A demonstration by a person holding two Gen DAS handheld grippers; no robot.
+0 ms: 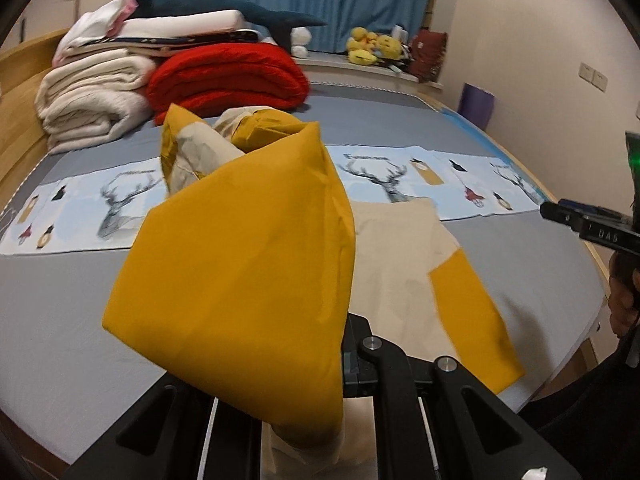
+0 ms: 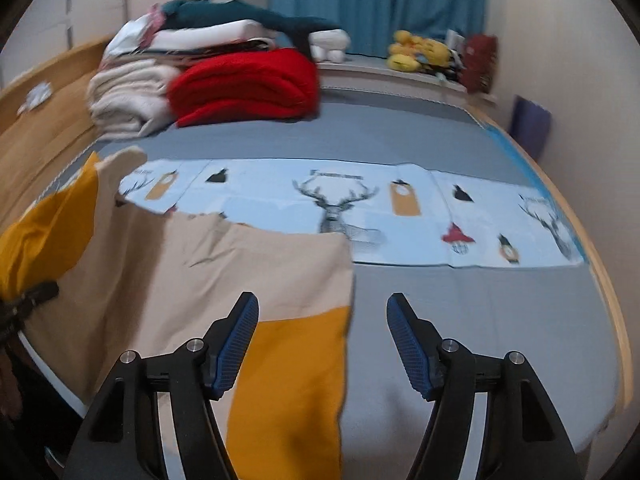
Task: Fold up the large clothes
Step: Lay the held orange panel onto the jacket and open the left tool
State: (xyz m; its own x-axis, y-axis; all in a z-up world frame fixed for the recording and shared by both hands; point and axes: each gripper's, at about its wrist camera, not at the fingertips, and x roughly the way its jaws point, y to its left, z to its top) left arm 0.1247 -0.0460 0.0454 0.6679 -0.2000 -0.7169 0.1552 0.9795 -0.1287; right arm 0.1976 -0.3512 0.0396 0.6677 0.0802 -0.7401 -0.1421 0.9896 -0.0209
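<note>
A: Left wrist view, left to right: what is the left gripper (image 1: 320, 392) doing?

B: Its fingers are pressing almost together, pinching a fold of the mustard-and-beige garment (image 1: 248, 264). The cloth is bunching up over the fingers and filling the centre of the frame; the rest is trailing toward the lower right onto the grey bed (image 1: 72, 320). At the right edge, part of the right gripper (image 1: 592, 224) is showing.

A: And in the right wrist view?

B: At the far left, the lifted mustard bundle is hanging beside the left gripper. The garment's beige and mustard panels are lying flat across the lower left of the bed. The right gripper (image 2: 322, 320) is standing with fingers (image 2: 240, 344) spread wide, holding nothing; the left pad is hovering above the cloth's edge, though whether it is touching cannot be told.

A: Background?

B: Folded blankets (image 2: 224, 84) are lying at the upper left.
</note>
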